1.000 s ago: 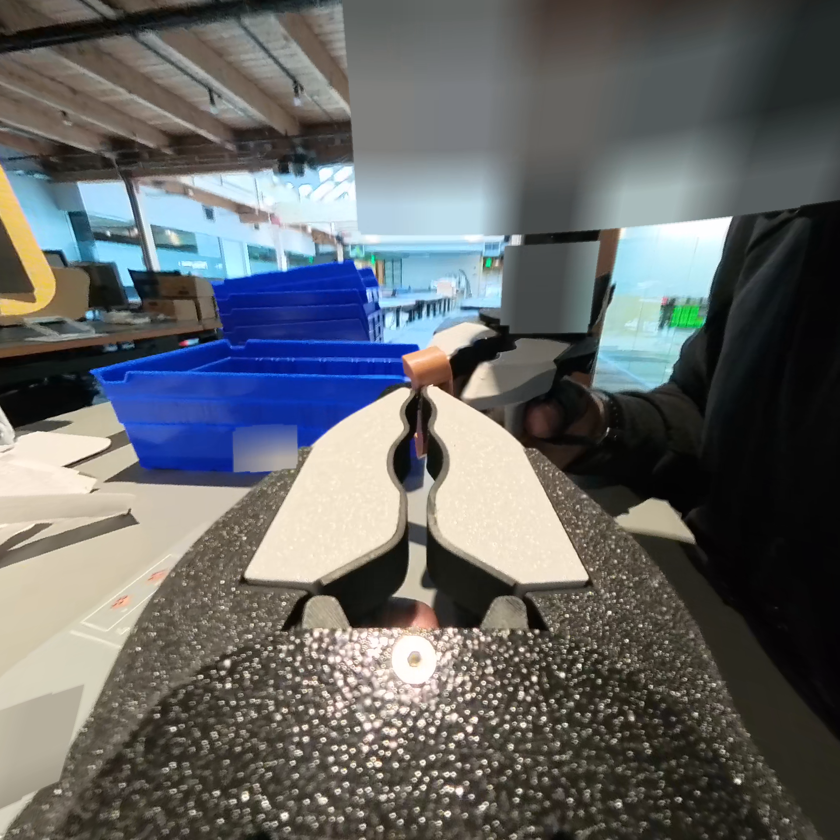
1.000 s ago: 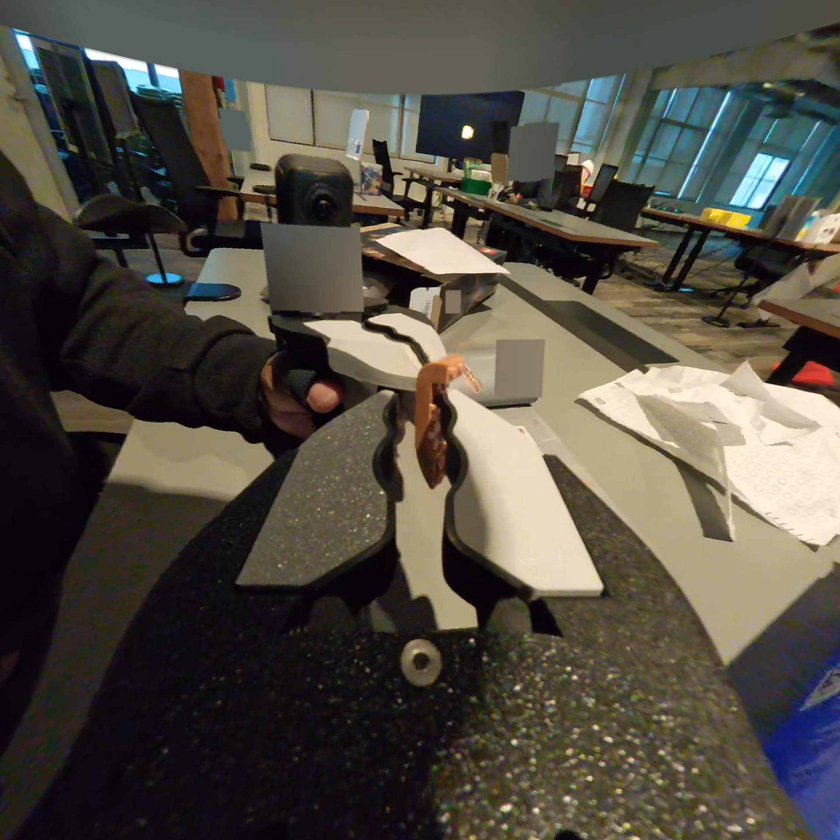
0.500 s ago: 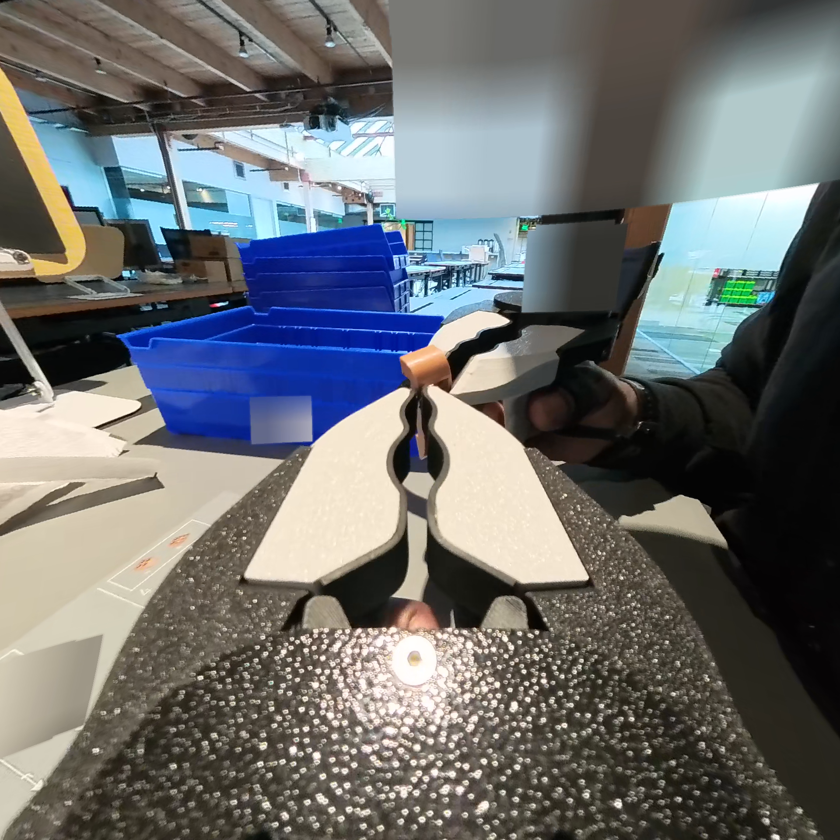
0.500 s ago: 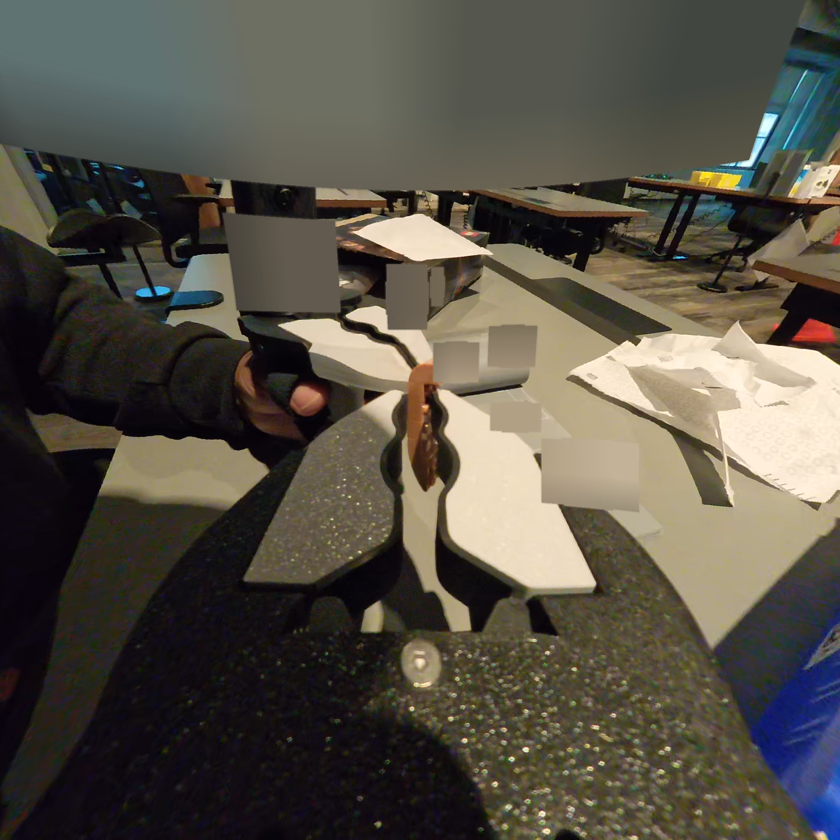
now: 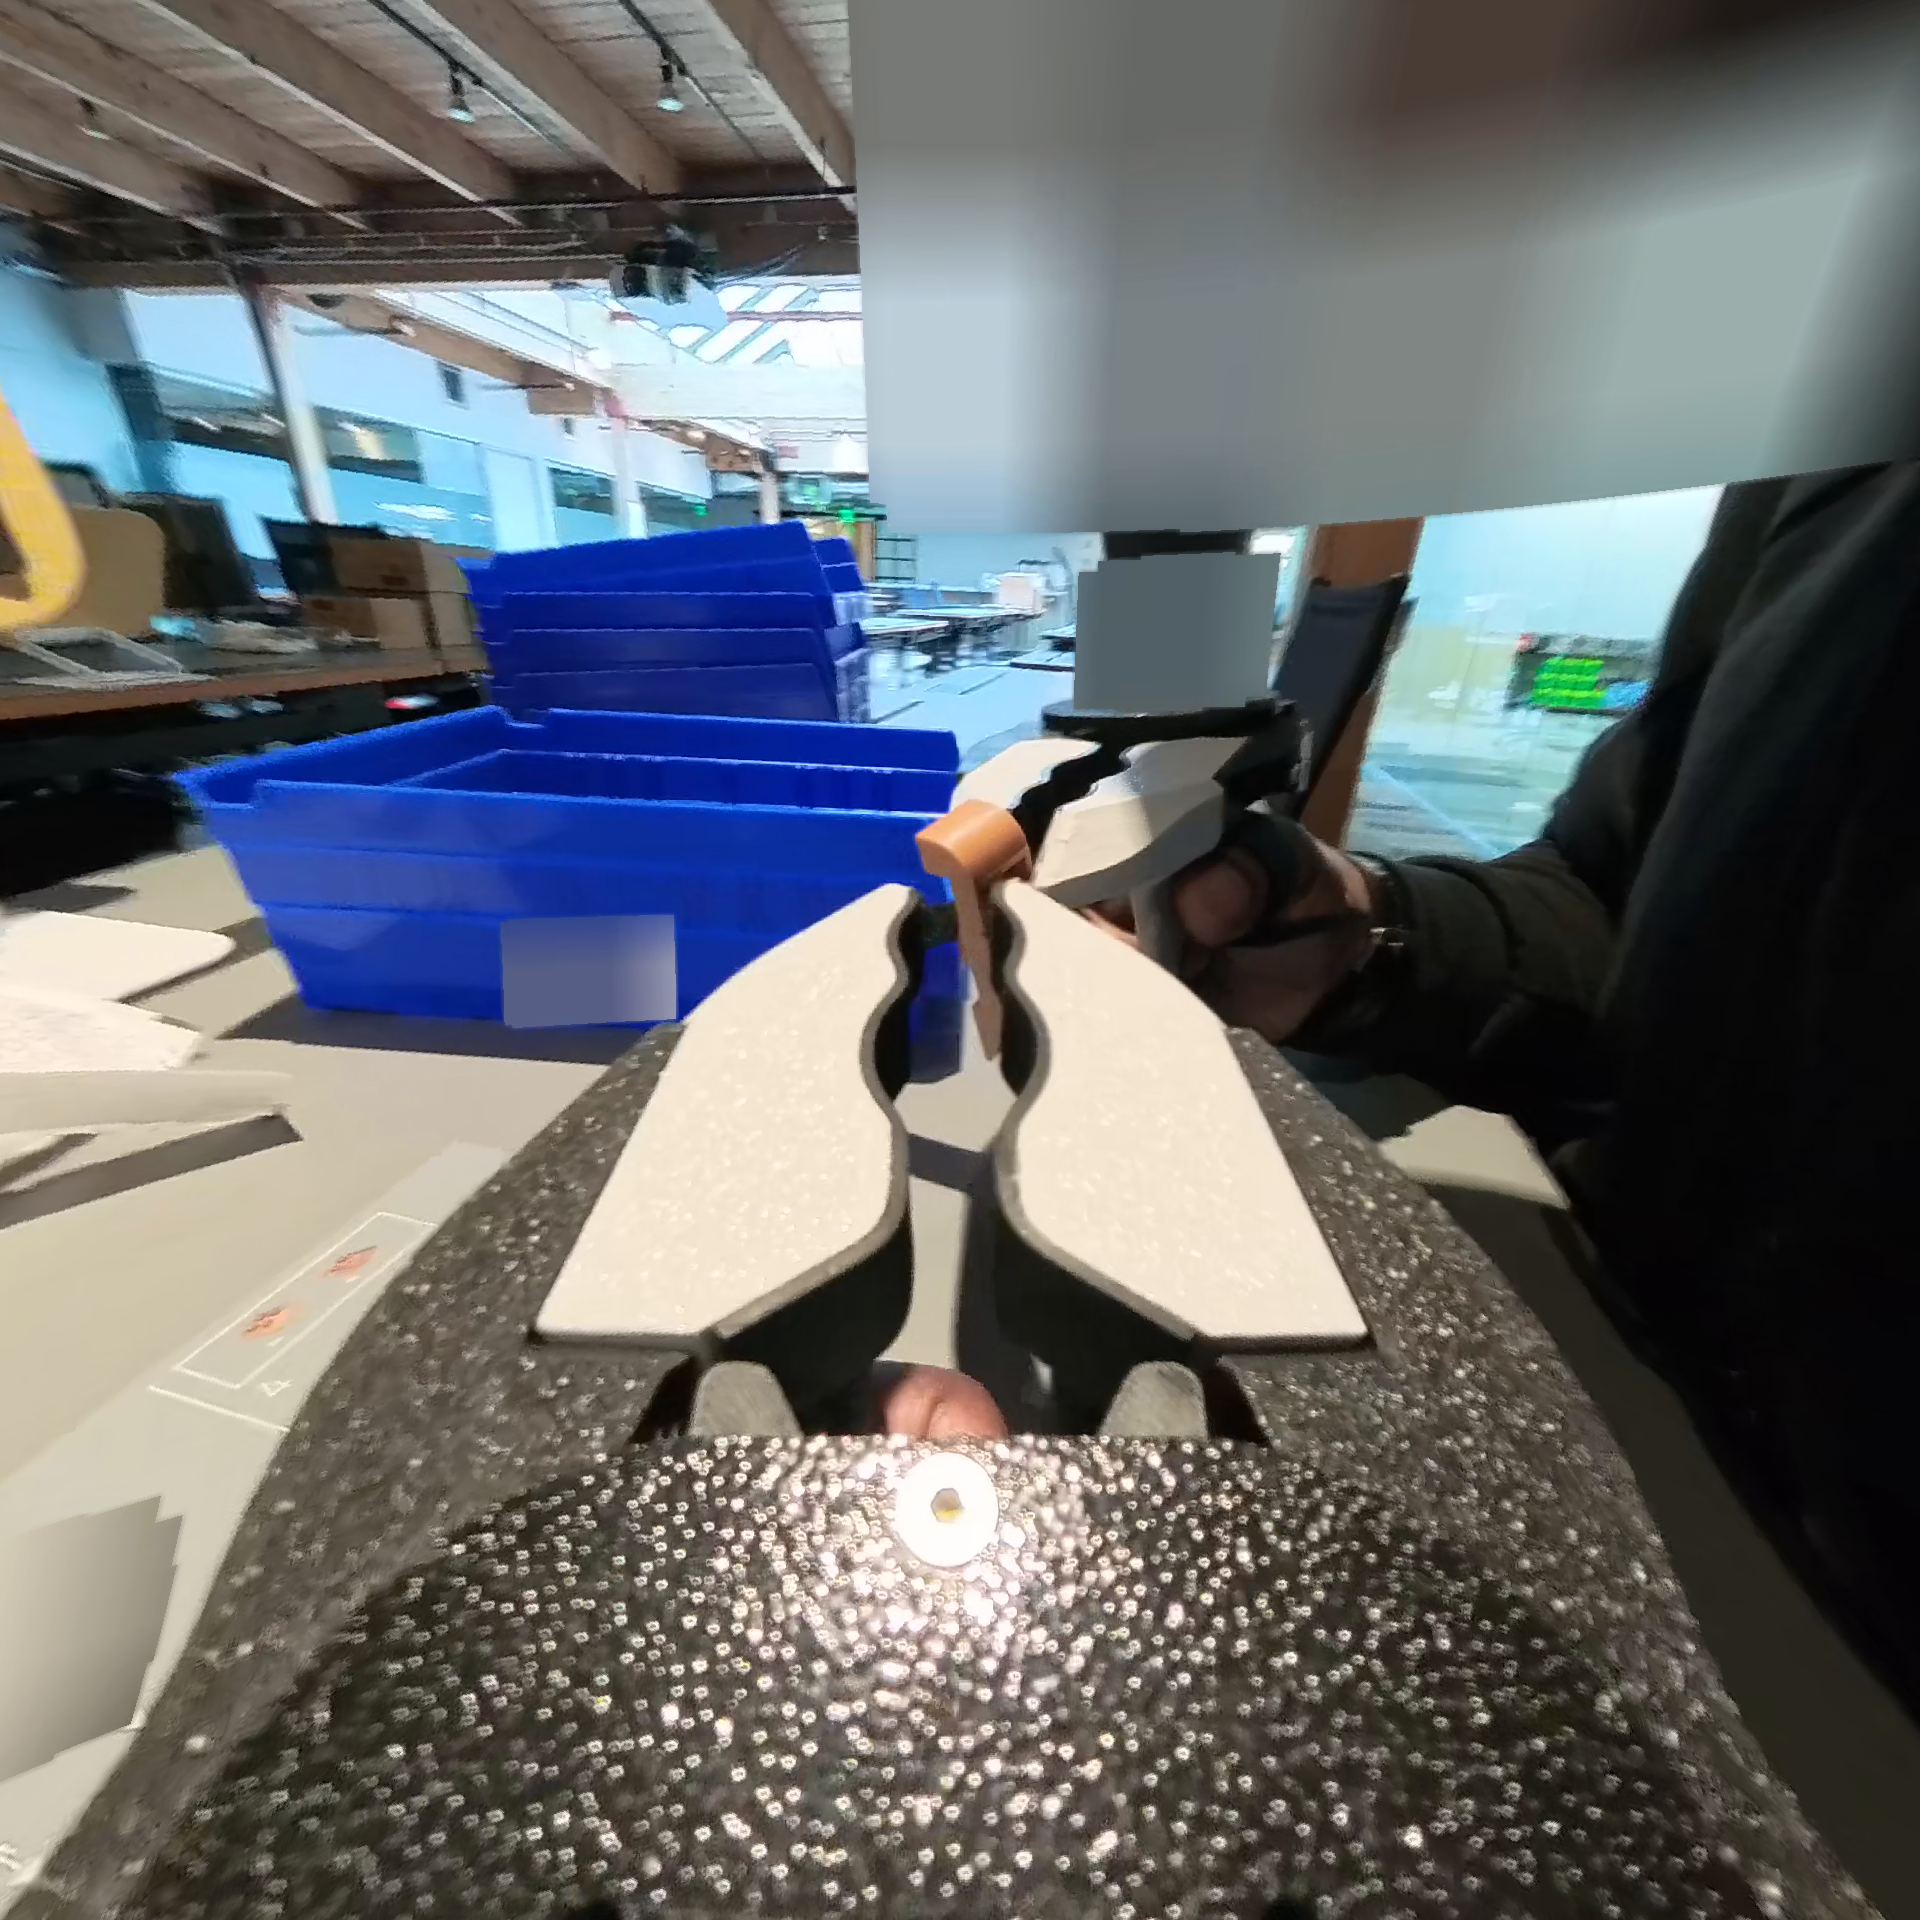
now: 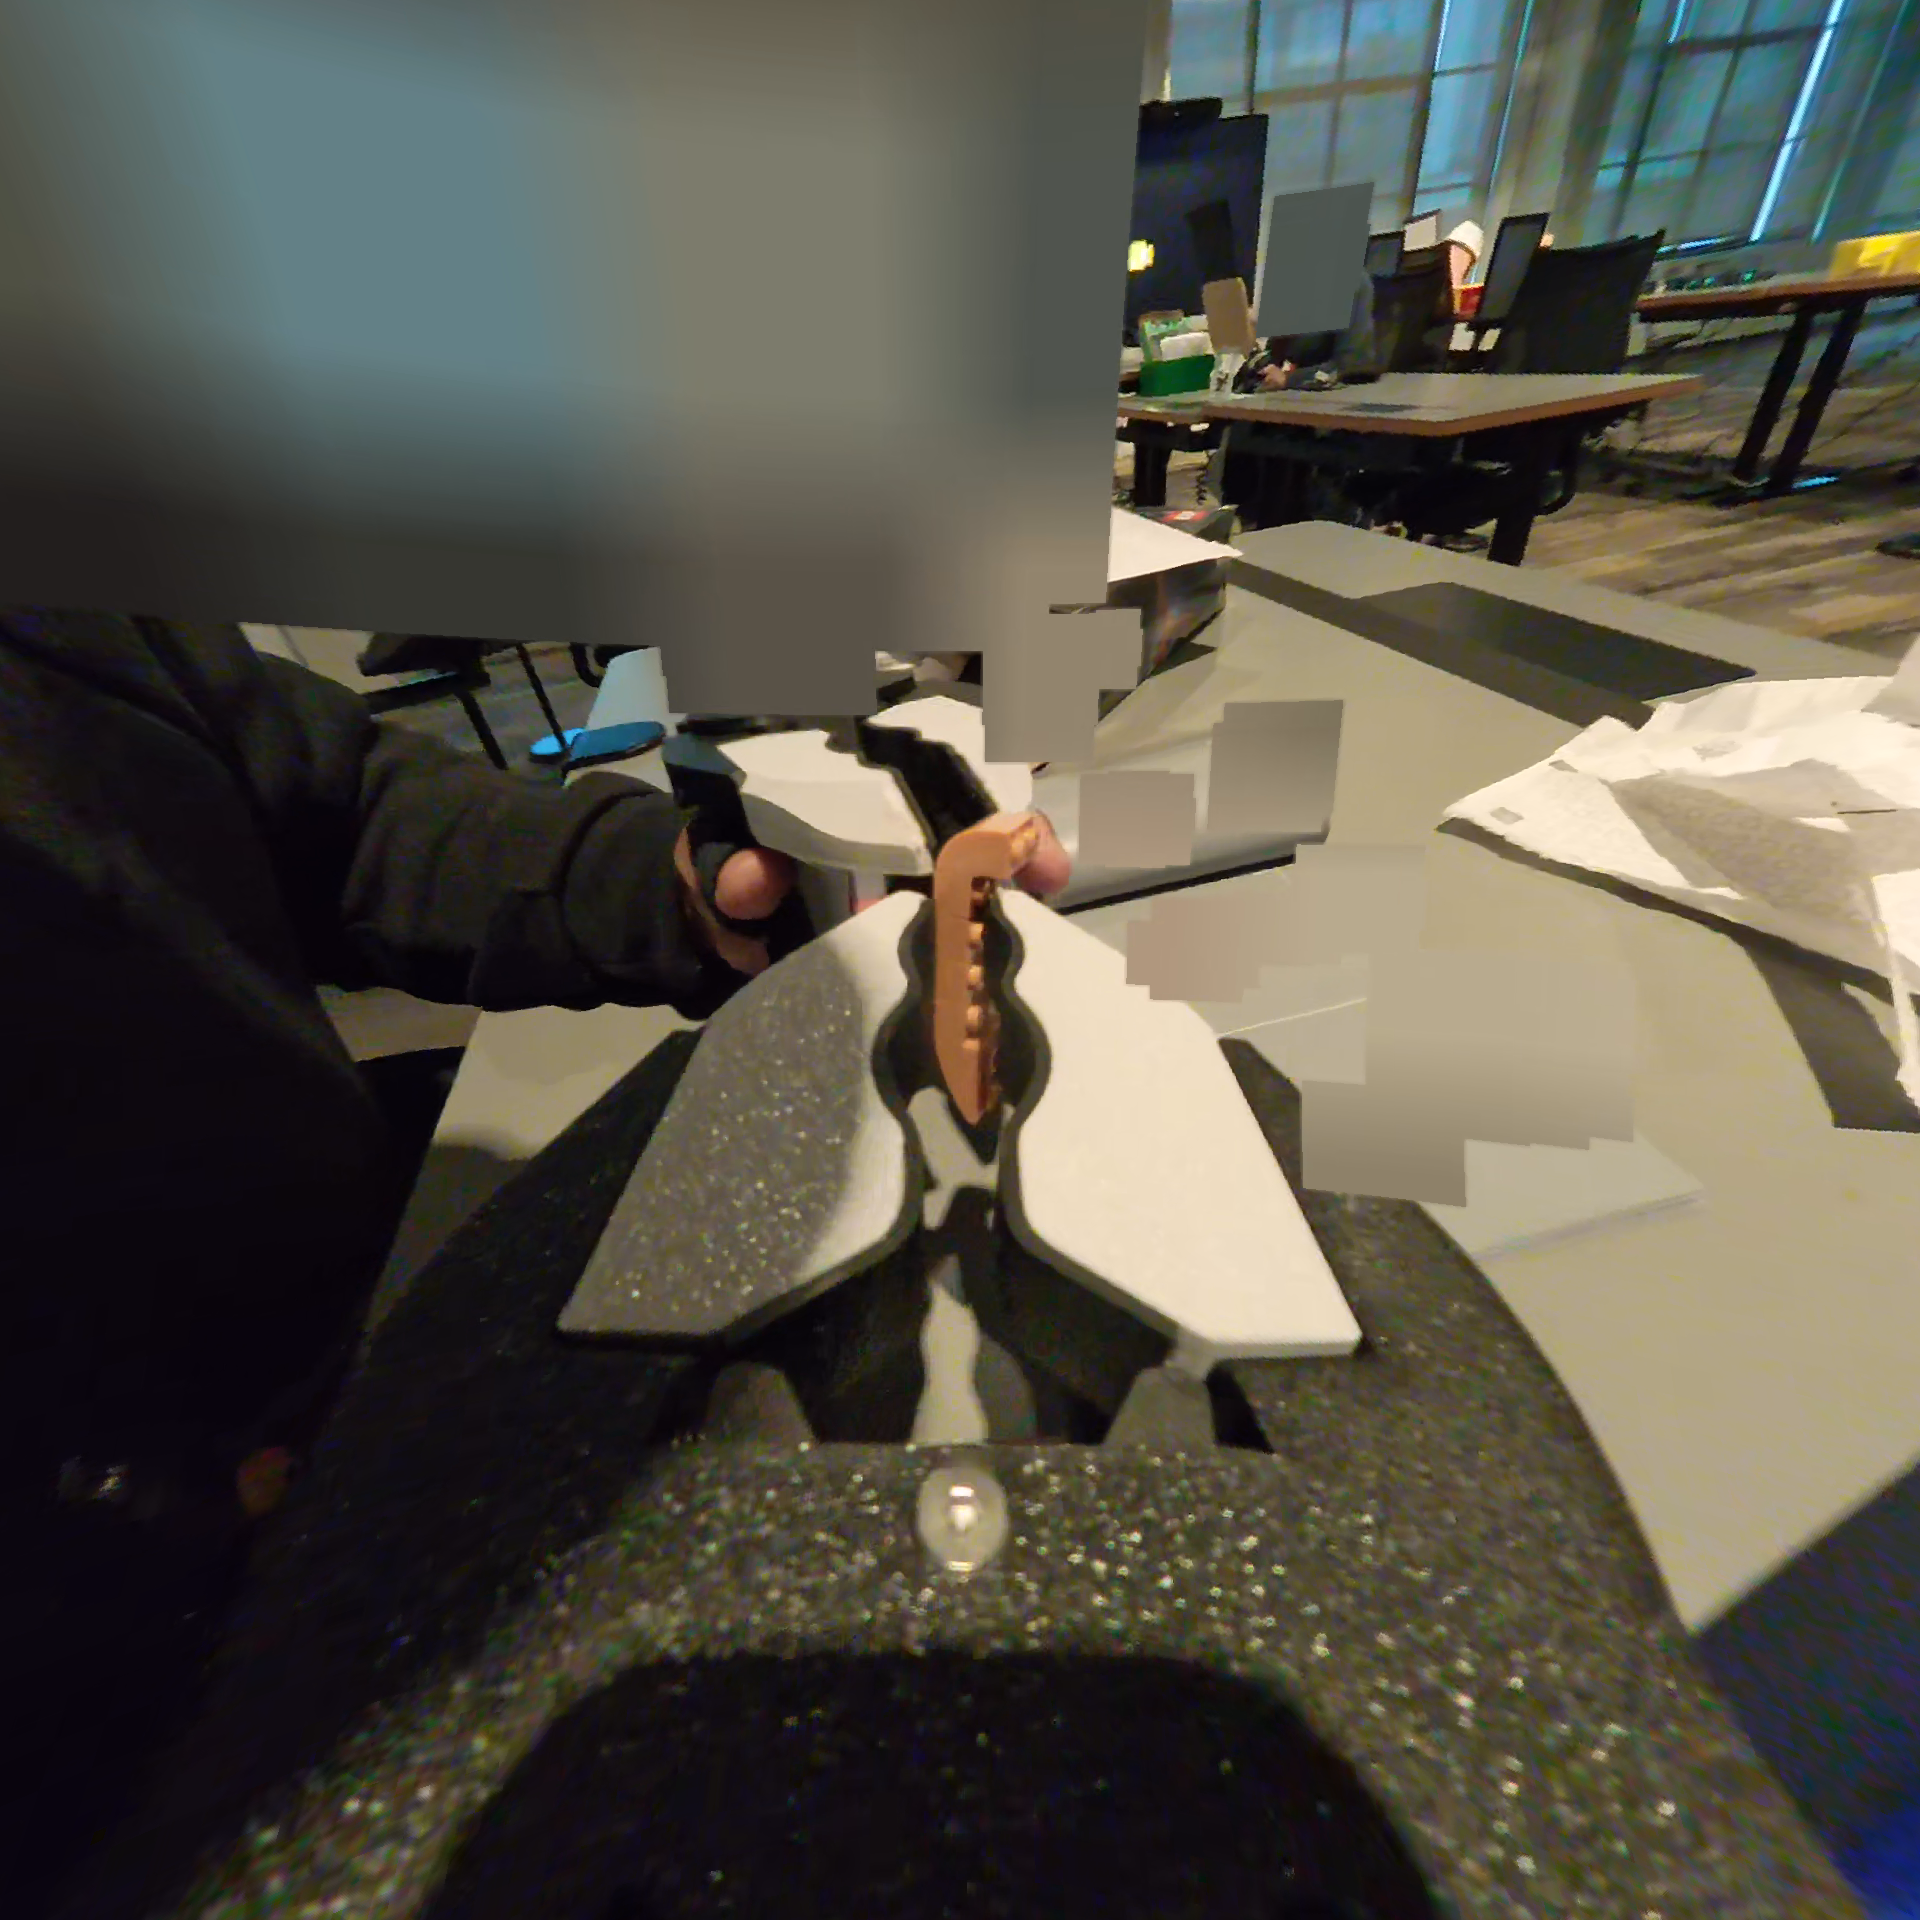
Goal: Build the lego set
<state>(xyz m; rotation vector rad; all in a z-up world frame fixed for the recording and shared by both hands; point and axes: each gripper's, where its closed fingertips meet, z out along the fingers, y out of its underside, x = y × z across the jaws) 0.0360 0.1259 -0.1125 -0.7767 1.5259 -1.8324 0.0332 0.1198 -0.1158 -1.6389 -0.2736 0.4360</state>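
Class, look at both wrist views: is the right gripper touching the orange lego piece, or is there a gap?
Touching. The right wrist view shows the right gripper with its jaws closed on the orange lego piece, both inner faces pressed against it.

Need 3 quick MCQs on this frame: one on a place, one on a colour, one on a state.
1. The blue bins sit:
A. on the grey table
B. on the floor
C. on a chair

2. The lego piece between the tools is:
A. green
B. orange-brown
C. white

3. The right tool is:
A. wide open and empty
B. lying flat on the table
C. closed on the lego piece

Key:
1. A. The blue bins rest on the grey table.
2. B. The lego piece is orange-brown in both views.
3. C. The right tool has a finger on each side of the piece, which is held up off the table.
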